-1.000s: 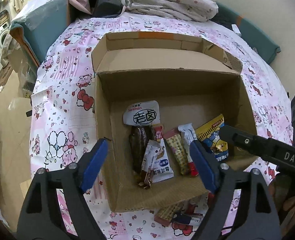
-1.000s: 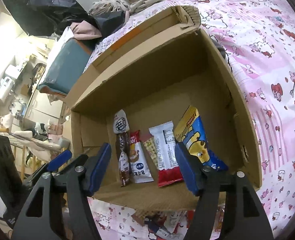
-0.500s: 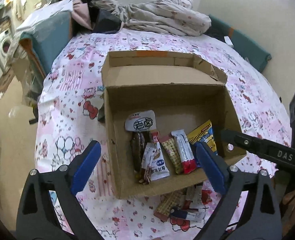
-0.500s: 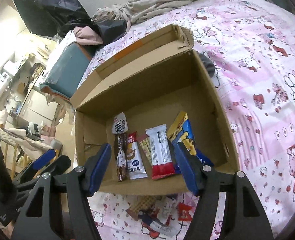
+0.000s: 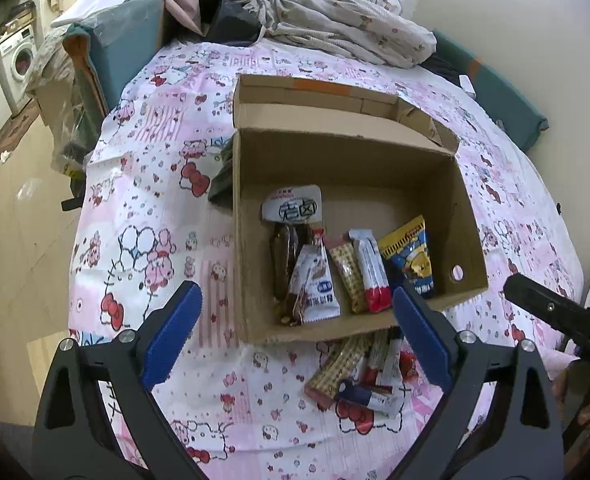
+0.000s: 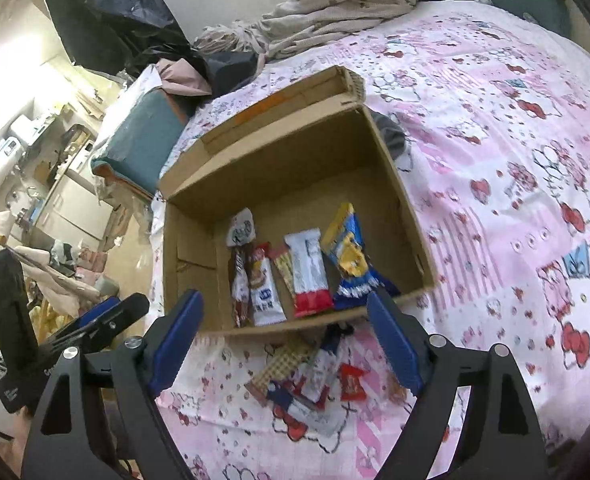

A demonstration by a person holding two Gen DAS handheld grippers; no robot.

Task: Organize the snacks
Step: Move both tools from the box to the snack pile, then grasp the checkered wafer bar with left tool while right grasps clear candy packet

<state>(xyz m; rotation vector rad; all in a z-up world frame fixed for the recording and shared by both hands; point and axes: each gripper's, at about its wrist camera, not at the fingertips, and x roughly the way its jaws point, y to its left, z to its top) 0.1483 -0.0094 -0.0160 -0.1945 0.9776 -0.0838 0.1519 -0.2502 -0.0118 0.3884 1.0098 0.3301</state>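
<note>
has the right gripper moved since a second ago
Yes. The right gripper has pulled back and up from the cardboard box; the loose snacks on the bedsheet now show between its open jaws, which have just been widening.

Both views were fisheye shots from the wrists, each looking steeply down along its own two blue-padded fingers, which filled the lower frame. The left wrist view faced the cardboard box (image 5: 447,240) nearly square-on at frame centre, from just above its near wall. The right wrist view saw the same box (image 6: 395,184) skewed, at centre left. Both shared the box, the loose snacks (image 5: 359,376) before it and the pink patterned sheet (image 5: 155,184), and each caught the other gripper at its edge
</note>
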